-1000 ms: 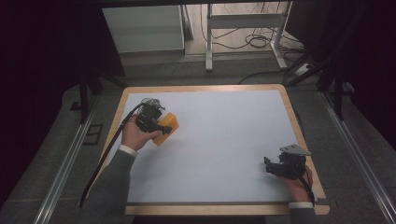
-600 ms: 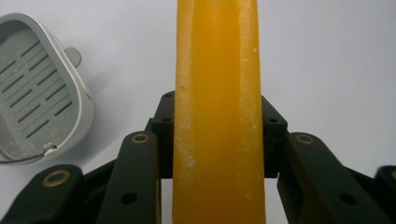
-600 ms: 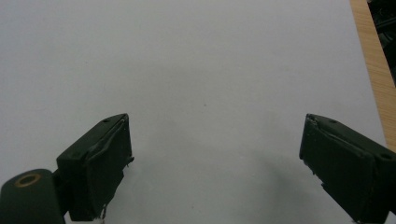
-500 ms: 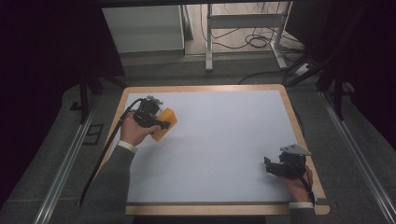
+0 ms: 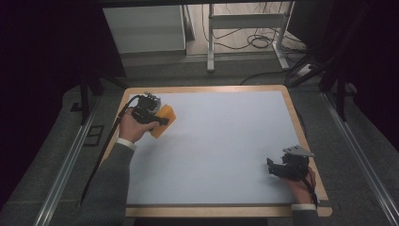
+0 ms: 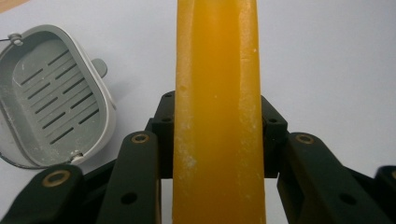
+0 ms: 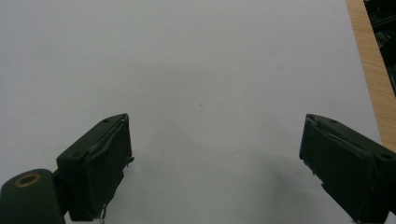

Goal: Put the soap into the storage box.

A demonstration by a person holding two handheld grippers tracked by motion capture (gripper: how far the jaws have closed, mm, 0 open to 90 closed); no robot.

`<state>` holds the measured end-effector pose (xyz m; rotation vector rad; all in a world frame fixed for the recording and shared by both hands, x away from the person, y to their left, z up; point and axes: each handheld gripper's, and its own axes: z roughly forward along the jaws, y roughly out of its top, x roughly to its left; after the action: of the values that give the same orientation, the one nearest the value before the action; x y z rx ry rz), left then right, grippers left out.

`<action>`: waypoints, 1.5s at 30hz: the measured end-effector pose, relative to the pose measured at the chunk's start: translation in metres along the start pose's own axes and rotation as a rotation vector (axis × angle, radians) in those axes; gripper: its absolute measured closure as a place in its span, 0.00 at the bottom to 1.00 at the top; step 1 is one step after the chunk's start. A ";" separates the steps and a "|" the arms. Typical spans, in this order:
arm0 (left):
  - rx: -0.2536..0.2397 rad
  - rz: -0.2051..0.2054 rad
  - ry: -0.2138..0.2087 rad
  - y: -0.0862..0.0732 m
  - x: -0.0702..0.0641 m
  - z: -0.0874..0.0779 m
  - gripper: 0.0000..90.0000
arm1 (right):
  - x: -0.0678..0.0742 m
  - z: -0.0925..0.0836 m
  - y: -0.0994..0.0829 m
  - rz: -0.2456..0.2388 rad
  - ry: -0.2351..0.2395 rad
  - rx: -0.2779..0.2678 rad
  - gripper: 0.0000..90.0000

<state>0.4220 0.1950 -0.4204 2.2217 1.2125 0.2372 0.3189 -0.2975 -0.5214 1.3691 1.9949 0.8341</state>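
table (image 5: 302,126): wooden rim | pale sheet (image 5: 226,141) covers it | floor beyond: cables (image 5: 258,40), metal stand (image 5: 245,21)

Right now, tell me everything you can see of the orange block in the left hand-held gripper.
The orange block is a smooth, waxy-looking slab, amber-yellow, with whitish scuffs and specks along its edges. It stands edge-on between the two black jaws of the left hand-held gripper, which pinch its flat faces. In the high view it sits near the table's far left corner. A grey slotted dish lies beside it, apart.
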 end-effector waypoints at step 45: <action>-0.045 -0.227 0.020 0.025 0.066 0.013 0.68 | 0.000 0.002 -0.001 0.005 -0.015 0.008 0.10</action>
<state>0.4826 0.2337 -0.4243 2.0266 1.4421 0.1941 0.3192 -0.2971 -0.5234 1.3814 1.9861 0.8160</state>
